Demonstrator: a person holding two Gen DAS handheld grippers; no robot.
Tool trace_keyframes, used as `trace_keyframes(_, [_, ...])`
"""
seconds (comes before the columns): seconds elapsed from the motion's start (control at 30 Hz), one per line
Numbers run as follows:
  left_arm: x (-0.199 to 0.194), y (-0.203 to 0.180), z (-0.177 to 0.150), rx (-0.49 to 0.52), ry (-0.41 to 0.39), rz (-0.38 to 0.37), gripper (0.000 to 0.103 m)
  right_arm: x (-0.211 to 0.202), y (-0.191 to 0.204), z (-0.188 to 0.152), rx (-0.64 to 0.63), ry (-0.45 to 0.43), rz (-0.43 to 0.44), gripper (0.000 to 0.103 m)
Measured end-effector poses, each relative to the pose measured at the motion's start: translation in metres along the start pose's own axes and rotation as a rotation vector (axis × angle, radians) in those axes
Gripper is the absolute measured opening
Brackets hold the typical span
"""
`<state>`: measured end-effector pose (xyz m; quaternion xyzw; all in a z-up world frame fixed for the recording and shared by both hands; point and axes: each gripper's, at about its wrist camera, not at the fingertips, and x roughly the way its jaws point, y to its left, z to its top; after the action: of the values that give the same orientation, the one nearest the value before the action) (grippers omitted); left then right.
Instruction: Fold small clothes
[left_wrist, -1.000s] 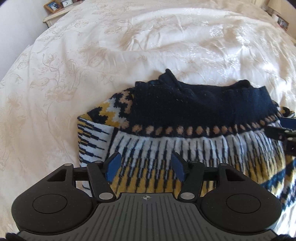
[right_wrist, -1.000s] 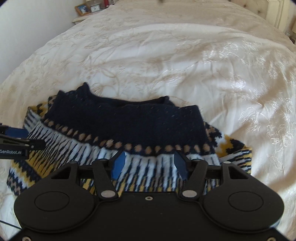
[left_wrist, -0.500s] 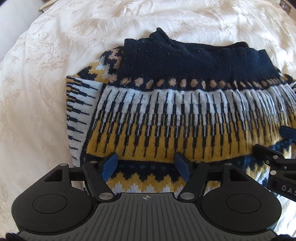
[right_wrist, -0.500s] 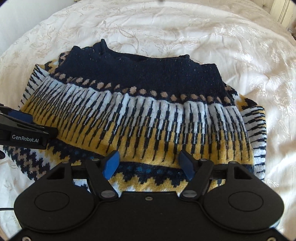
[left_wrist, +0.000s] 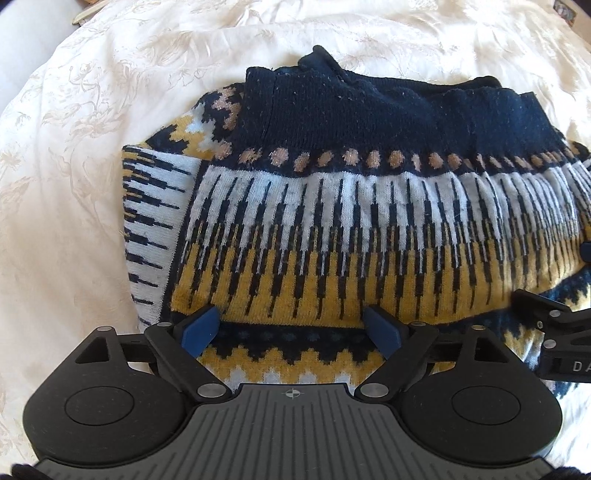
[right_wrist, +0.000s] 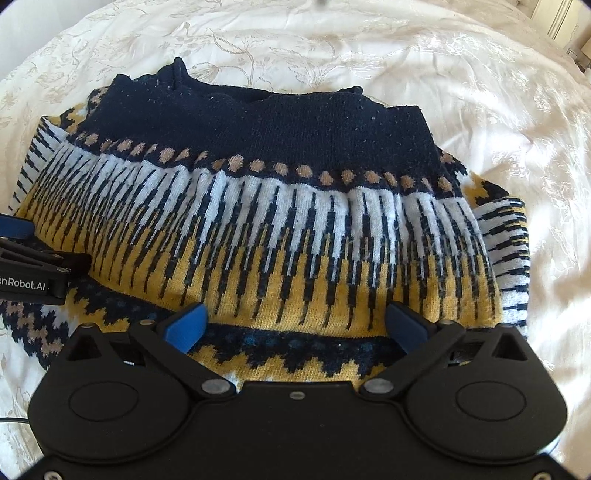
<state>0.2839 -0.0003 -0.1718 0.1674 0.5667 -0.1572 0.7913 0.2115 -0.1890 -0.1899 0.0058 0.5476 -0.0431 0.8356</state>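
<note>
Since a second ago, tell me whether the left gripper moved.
Yes. The left gripper drew back toward the sweater's near yellow zigzag hem, away from its navy band.

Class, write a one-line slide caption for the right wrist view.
Open right gripper poised over a folded patterned sweater on a cream bedspread, left gripper alongside.

Thick knitted wool sweater (left_wrist: 351, 221), fuzzy and matt, with a ribbed navy band, cream bedspread (left_wrist: 74, 147) of smooth cloth with a faint sheen and woven flowers, matt black plastic left gripper (left_wrist: 291, 330), blue pads (left_wrist: 201, 328)
</note>
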Motion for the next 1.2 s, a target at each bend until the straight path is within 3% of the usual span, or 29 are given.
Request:
trace_keyframes(0.3, [0.001,-0.005,-0.008,0.011,-0.014,0.005,0.09,0.0,-0.011,-0.011,0.021,-0.058,0.057,0.103])
trace_keyframes(0.47, [-0.01,-0.007,-0.002,-0.02,0.013,0.002,0.087,0.0,-0.016,-0.016,0.022,-0.093,0.082,0.103])
trace_keyframes(0.6, [-0.028,-0.016,0.001,-0.028,-0.018,-0.018,0.086,-0.002,-0.019,-0.021,0.003,-0.117,0.098,0.103])
trace_keyframes(0.77, [-0.031,-0.036,0.01,-0.054,-0.025,-0.023,0.086,-0.025,-0.03,-0.021,-0.006,-0.126,0.149,0.102])
trace_keyframes(1.03, [-0.008,-0.063,0.024,-0.026,0.017,0.052,0.086,-0.076,-0.098,-0.04,0.162,-0.219,0.198,0.102])
trace_keyframes(1.2, [0.007,-0.066,0.027,-0.054,0.046,0.063,0.09,-0.073,-0.144,-0.046,0.286,-0.198,0.198,0.102])
